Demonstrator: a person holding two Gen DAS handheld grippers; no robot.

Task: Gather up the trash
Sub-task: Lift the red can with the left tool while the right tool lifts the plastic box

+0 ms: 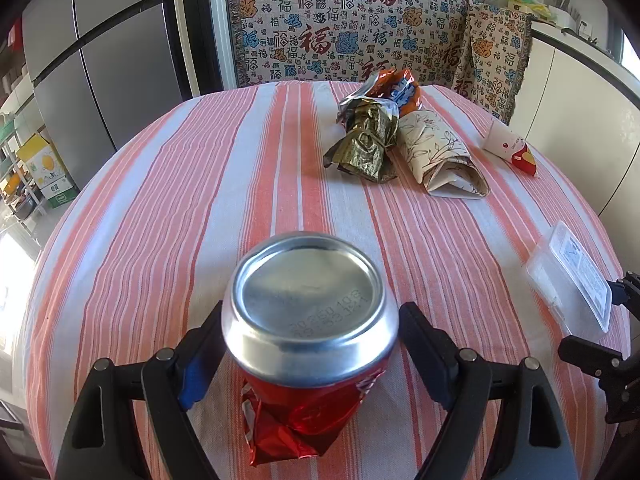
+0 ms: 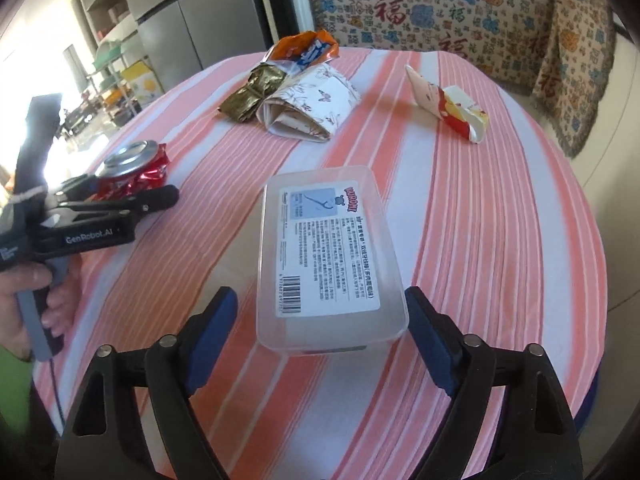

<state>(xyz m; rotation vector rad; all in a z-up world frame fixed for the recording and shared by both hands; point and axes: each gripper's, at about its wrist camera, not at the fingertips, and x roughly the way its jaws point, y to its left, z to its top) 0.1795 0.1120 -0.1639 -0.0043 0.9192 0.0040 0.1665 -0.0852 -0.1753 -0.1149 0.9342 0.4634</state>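
Left wrist view: your left claw (image 1: 310, 344) brackets the crushed red can (image 1: 308, 344) on the striped counter (image 1: 132, 216); the left pad touches its side, but a gap shows at the right pad, so treat it as unclamped. Right wrist view: your right claw (image 2: 320, 326) stands open around the near end of the clear plastic box (image 2: 326, 256), pads not pressing. Wrappers (image 1: 370, 136) and a small carton (image 1: 510, 148) lie farther back. Risks: the can's dented wall may slip or buckle when squeezed; the smooth box may skate away if one pad touches first.
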